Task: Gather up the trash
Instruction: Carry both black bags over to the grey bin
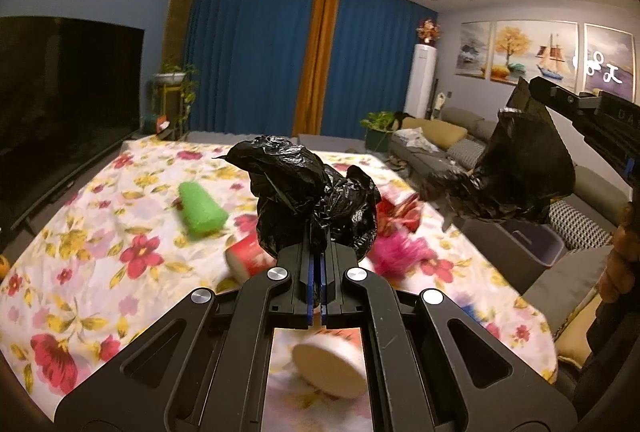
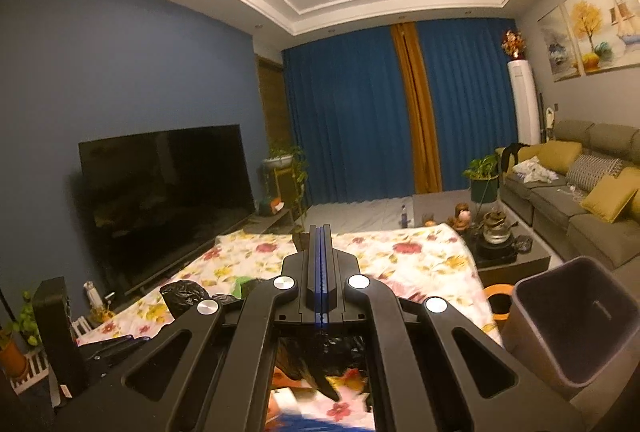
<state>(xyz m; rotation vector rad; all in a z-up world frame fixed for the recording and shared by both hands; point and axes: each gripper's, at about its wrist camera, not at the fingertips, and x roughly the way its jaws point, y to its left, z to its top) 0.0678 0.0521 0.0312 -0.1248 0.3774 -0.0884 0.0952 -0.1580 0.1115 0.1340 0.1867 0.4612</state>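
Over floral cloth (image 1: 100,224) — both grippers' fingers (image 1: 310,272) pinch black bag (image 1: 304,188).

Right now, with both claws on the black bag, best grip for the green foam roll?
Grip the green foam roll across its middle, coming from above. It lies on its side on the floral cloth, long axis running away from the camera, nothing touching it.

Black crinkled trash bag (image 1: 312,188); white tablecloth (image 1: 100,232) patterned with red, pink and yellow flowers; bright green foam piece (image 1: 202,208); red-and-white paper cup (image 1: 248,258); deep blue curtains (image 2: 348,112) split by an orange strip; grey bin (image 2: 568,324)
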